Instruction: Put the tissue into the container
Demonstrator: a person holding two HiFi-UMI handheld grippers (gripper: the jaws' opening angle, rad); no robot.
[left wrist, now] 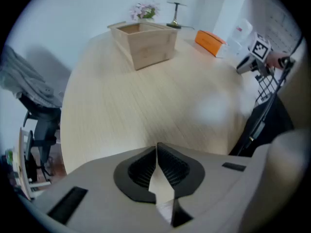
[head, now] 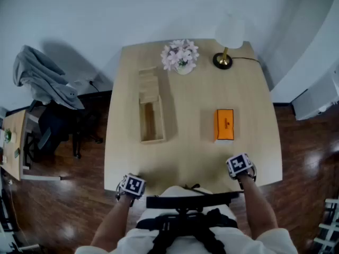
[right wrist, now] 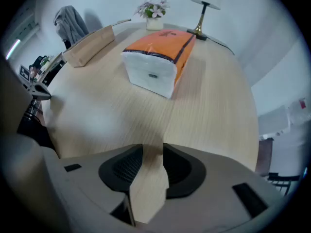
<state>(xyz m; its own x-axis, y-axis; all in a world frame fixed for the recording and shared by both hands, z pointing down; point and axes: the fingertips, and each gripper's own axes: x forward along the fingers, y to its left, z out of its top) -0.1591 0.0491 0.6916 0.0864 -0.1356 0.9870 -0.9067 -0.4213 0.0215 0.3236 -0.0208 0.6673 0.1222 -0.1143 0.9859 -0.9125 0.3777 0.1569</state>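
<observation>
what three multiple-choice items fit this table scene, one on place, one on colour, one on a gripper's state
1. In the head view, where does the tissue pack lie relative to the wooden container?
A) to its right
B) inside it
C) to its left

2. What colour is the tissue pack's top?
A) blue
B) orange
C) green

3. How do the left gripper's jaws stand?
A) wide apart
B) closed on the tissue pack
C) shut together, empty

Answers: 1 A, bare table separates them; 2 B, orange shows in both views; 3 C, the pads meet with nothing between.
</observation>
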